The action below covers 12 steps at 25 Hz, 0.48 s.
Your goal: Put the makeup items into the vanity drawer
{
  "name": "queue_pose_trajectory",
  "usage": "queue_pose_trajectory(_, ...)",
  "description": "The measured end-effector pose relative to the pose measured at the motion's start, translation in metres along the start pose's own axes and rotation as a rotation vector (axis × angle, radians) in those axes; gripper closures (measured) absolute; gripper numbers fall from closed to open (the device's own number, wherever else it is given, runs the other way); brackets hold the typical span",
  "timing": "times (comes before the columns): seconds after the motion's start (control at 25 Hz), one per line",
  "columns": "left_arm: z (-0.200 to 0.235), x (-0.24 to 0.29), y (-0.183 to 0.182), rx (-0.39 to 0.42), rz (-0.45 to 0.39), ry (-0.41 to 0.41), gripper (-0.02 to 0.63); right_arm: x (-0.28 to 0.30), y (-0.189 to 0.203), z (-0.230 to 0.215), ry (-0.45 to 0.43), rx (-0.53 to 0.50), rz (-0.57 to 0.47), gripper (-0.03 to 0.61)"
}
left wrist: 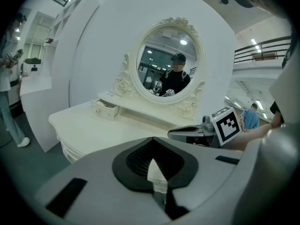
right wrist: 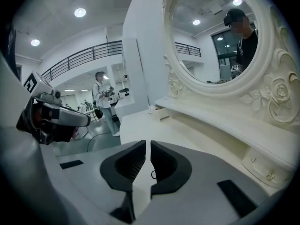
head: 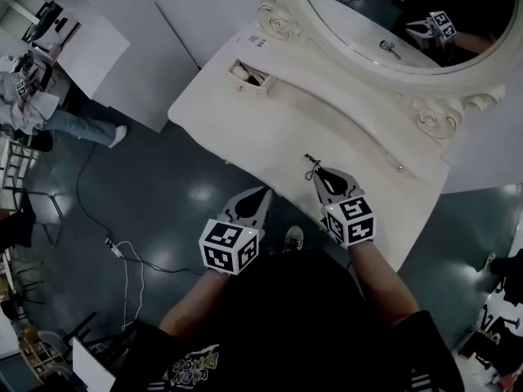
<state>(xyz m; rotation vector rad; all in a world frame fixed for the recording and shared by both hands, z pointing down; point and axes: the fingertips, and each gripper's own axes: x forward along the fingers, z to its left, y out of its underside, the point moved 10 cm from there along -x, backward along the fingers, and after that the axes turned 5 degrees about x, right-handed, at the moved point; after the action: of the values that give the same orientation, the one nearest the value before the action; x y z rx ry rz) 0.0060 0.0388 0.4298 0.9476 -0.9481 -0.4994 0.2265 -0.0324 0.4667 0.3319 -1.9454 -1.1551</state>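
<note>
Left gripper (head: 263, 193): fingers closed together at the tips, with nothing held. Through the slot behind the tips only the pale edge of the vanity table (head: 245, 129) shows. The tips hang just at the table's near edge.

Right gripper (head: 319, 172): fingers a narrow slit apart, gripping nothing. It is over the tabletop, to the right of the left fingers and apart from them.

Small black item (head: 310, 164): thin, with a loop. It lies on the tabletop right at the tips of the right fingers, and in the right gripper view it shows through the slit between them. Whether it touches the tips cannot be told.

Drawer (head: 250, 75): small and standing open, set on the raised shelf under the mirror. It is well ahead of both pairs of fingers and off to their left. Something pale lies inside; its kind is not clear.

Mirror (head: 384, 15): oval, in a carved cream frame, ahead of the right fingers and beyond the shelf.

Cable (head: 122, 251): on the dark floor, left of the left fingers.
</note>
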Motion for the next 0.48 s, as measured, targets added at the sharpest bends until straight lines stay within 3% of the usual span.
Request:
queue_pose_trajectory(0.2, 0.016, 0.004, -0.006, 0.013, 0.007, 0.042, 0.614, 0.020, 0.002, -0.001, 0.050, -0.107, 0.070, 0.469)
queue_pose_trajectory(0.48, 0.056, 0.019, -0.026, 0.036, 0.026, 0.118, 0.614, 0.063, 0.010, -0.013, 0.116, -0.240, 0.236, 0.456)
